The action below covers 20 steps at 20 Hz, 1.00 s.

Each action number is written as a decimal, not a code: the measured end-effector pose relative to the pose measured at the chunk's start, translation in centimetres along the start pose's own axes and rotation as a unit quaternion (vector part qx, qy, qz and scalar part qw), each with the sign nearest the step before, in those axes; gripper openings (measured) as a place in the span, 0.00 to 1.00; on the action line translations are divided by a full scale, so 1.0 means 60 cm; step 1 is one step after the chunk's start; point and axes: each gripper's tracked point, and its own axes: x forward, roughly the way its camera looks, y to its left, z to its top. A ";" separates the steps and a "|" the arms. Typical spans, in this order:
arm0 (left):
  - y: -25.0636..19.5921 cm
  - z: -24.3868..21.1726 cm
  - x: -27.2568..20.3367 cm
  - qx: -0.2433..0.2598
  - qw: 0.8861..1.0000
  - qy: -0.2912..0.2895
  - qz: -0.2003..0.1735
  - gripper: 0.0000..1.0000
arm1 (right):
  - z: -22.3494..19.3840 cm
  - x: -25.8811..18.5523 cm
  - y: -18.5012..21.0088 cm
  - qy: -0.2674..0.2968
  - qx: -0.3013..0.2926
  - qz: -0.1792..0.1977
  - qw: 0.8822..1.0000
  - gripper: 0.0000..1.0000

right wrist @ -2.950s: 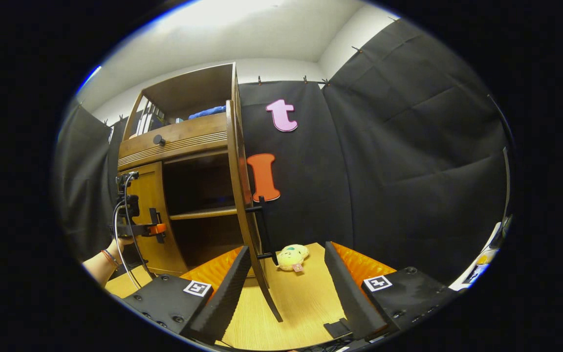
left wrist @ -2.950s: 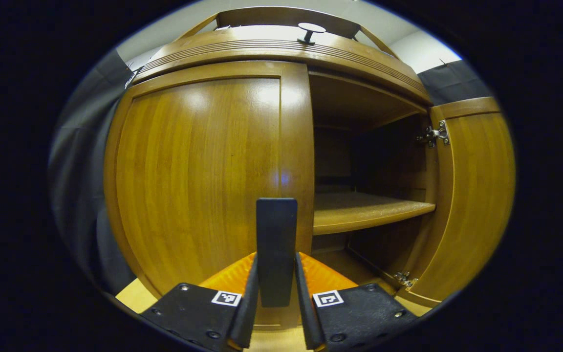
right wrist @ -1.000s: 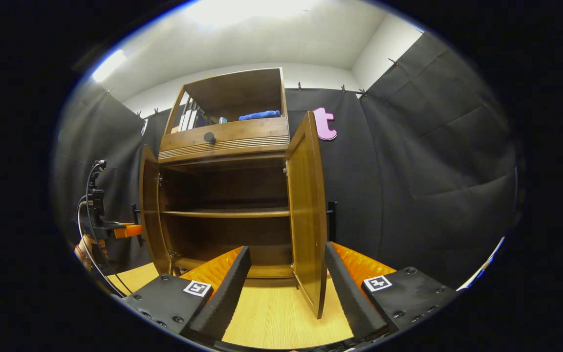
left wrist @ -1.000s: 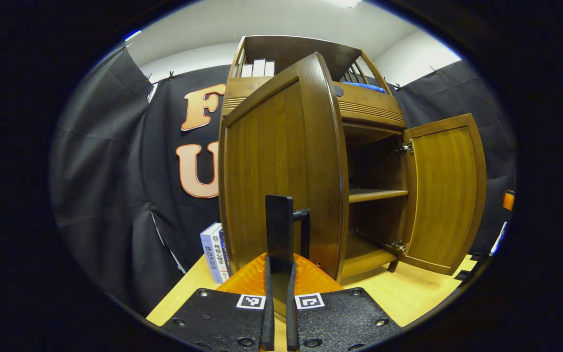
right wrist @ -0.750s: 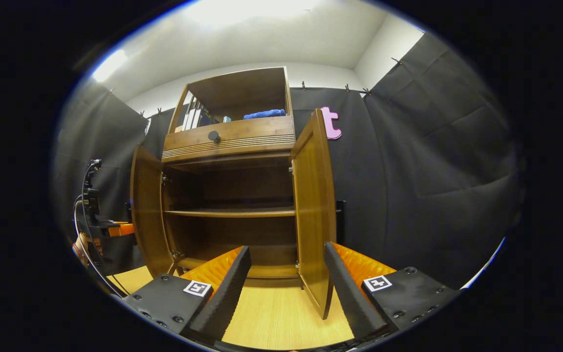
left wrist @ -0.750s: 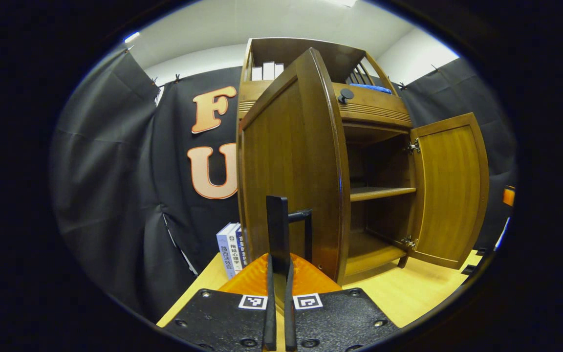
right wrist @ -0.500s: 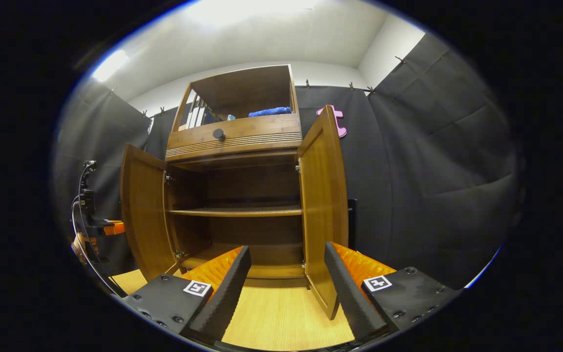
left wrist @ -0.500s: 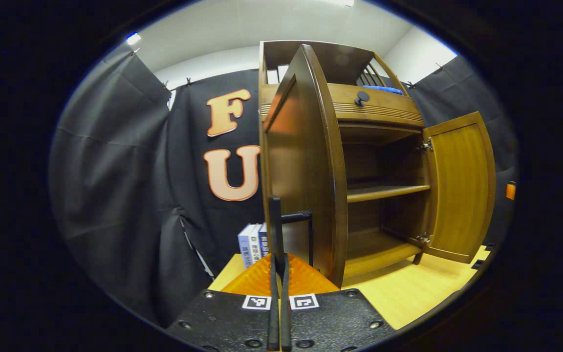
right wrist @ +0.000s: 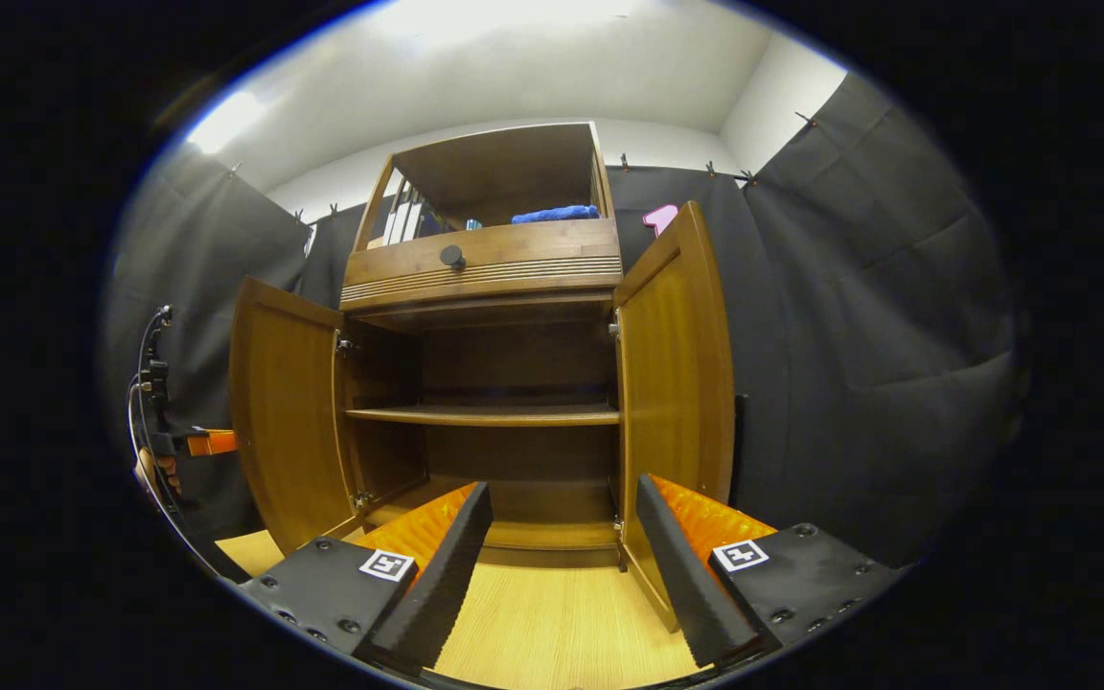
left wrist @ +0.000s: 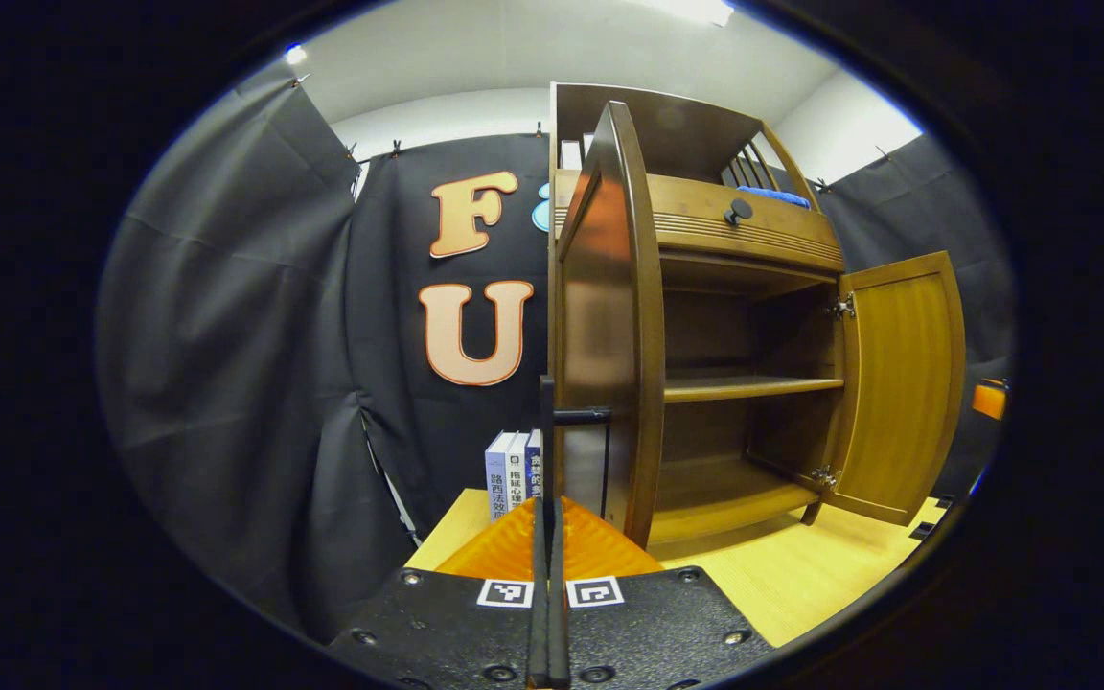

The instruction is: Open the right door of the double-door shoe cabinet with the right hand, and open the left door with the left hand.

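Left gripper point(left wrist: 548, 537) points level and straight ahead, its two black fingers point(left wrist: 540, 575) pressed together with a thin dark bar pinched between them, jaws all but closed. Right gripper point(right wrist: 560, 546) sits low with its jaws spread wide, ridged black fingers point(right wrist: 442, 565) angled apart, nothing between them. Off at the far left of the right gripper view, a hand point(right wrist: 169, 470) grips the other tool, cables looping up from it

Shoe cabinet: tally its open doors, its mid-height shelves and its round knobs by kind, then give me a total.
Open doors: 2, the left door and the right door
Mid-height shelf: 1
Round knob: 1
Total: 4
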 end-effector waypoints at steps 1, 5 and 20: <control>0.000 0.004 -0.010 0.001 1.000 0.000 0.001 0.00 | -0.001 0.002 0.003 0.002 -0.002 0.001 1.000 0.98; -0.003 0.032 -0.055 0.009 1.000 -0.015 0.014 0.00 | 0.001 0.006 0.002 0.002 -0.002 0.000 1.000 0.98; -0.098 0.065 -0.126 -0.023 1.000 -0.013 0.006 0.41 | 0.001 -0.002 -0.039 0.011 -0.006 -0.022 1.000 0.98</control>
